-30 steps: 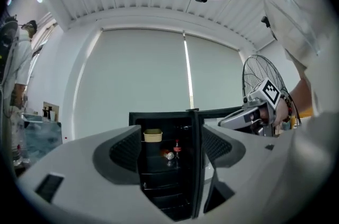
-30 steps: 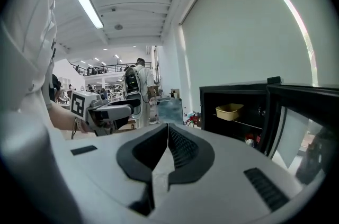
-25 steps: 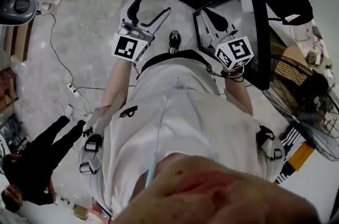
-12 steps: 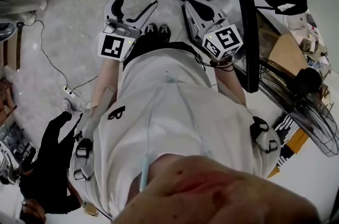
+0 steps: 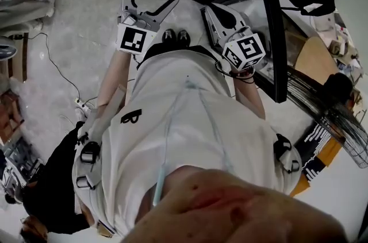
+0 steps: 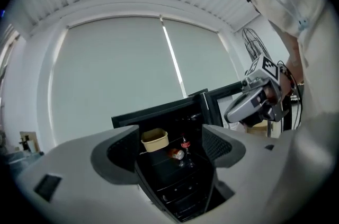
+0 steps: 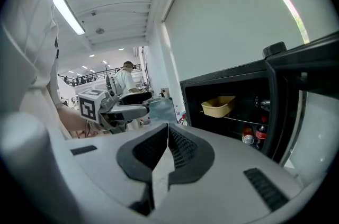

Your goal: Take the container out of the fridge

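A grey concrete floor (image 5: 86, 18) lies under the open black fridge (image 6: 175, 186). Ahead of the left claw (image 6: 170, 146), framed by its wide-apart, empty jaws but not touched, the tan container (image 6: 154, 139) sits on a fridge shelf. The right claw (image 7: 168, 143) has its jaws pressed together on nothing, and the container is ahead to its right.

Cables, a fan and bystanders around the pale floor (image 5: 86, 12)
A thin cable (image 5: 57, 64) ran across it to a white power strip (image 5: 80, 103), near a person in black (image 5: 46, 190) at the left edge. A wire-caged fan (image 5: 339, 132) sat at the right. On a wire shelf, a red-labelled bottle (image 7: 260, 133) stood just beside a can (image 7: 247, 138). Far off, a person in white (image 7: 126, 80) stood in a lit hall.
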{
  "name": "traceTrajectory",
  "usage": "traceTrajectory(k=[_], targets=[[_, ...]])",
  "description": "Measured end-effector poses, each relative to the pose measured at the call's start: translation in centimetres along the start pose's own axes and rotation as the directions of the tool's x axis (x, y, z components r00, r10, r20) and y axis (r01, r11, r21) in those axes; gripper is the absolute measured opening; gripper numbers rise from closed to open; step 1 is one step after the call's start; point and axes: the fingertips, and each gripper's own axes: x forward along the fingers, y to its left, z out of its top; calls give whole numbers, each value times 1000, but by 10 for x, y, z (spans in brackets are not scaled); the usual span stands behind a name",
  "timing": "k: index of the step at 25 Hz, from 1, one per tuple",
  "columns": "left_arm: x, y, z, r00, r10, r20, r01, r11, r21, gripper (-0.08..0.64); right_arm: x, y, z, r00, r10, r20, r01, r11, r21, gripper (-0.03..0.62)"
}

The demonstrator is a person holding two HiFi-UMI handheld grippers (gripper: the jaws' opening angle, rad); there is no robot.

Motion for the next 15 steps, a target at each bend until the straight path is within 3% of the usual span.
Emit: traceTrajectory(k=[4, 9, 11, 15], targets=[[14, 7, 0, 1000, -11, -14, 13, 994, 110, 362, -1, -2, -3, 1000, -15, -4, 15, 1000, 9, 17], [38, 11, -17, 996, -40, -75, 58, 966, 252, 368, -4, -10, -1, 999, -40, 1, 40, 999, 7, 17], [48, 9, -26, 991, -64, -119, 102, 933, 344, 370, -5, -12, 0, 999, -47, 1, 47, 999, 7, 17], [73, 5, -51, 972, -107, -208, 202, 831, 518, 378, -4, -16, 3, 998, -59, 1, 59, 998, 1, 17]])
